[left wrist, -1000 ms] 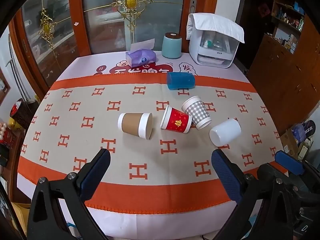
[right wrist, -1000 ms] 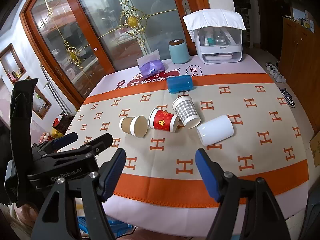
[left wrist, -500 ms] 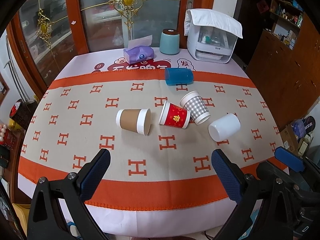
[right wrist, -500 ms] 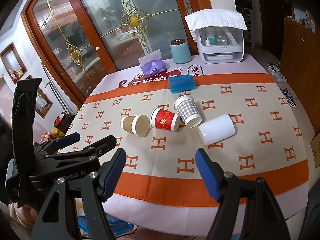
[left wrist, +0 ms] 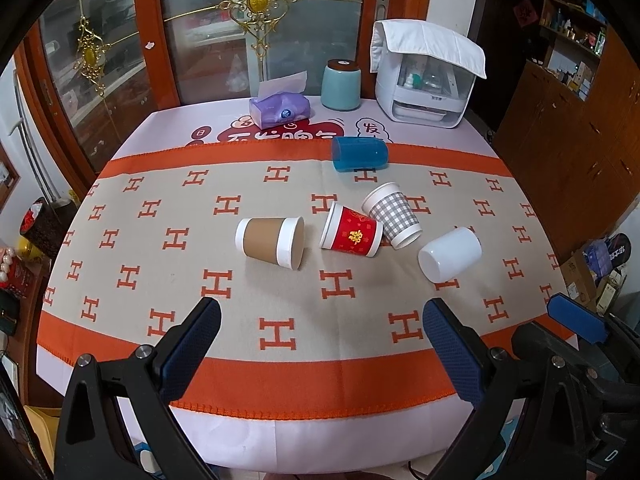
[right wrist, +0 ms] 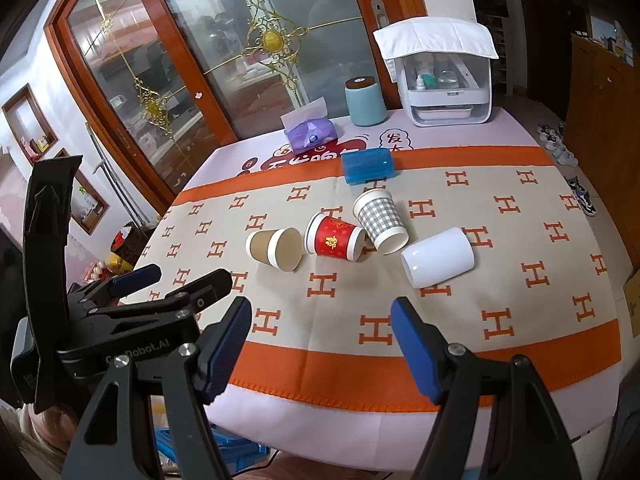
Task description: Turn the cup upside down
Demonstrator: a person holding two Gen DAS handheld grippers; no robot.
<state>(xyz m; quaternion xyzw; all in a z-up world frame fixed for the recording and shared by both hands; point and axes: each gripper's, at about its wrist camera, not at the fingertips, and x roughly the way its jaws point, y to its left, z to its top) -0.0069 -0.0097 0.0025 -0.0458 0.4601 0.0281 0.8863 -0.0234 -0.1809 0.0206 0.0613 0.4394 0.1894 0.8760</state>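
Note:
Several cups lie on their sides on the patterned tablecloth (left wrist: pixel 280 332): a brown paper cup (left wrist: pixel 270 242) (right wrist: pixel 276 248), a red cup (left wrist: pixel 352 236) (right wrist: pixel 334 238), a grey checked cup (left wrist: pixel 392 216) (right wrist: pixel 380 220), a white cup (left wrist: pixel 450 254) (right wrist: pixel 438 258) and a blue plastic cup (left wrist: pixel 360 154) (right wrist: pixel 368 166) farther back. My left gripper (left wrist: pixel 320 344) is open and empty, above the table's near edge. My right gripper (right wrist: pixel 322 344) is open and empty, also near the front edge. The left gripper shows at the left of the right wrist view (right wrist: pixel 140 304).
A purple tissue box (left wrist: pixel 280 110), a teal canister (left wrist: pixel 341 85) and a white appliance (left wrist: pixel 424 76) with a cloth on top stand at the table's far edge. Glass doors stand behind. A wooden cabinet (left wrist: pixel 568 120) is at the right.
Both grippers have drawn back and up a little, so the cups look slightly farther off. The cups have not moved and both grippers stay open.

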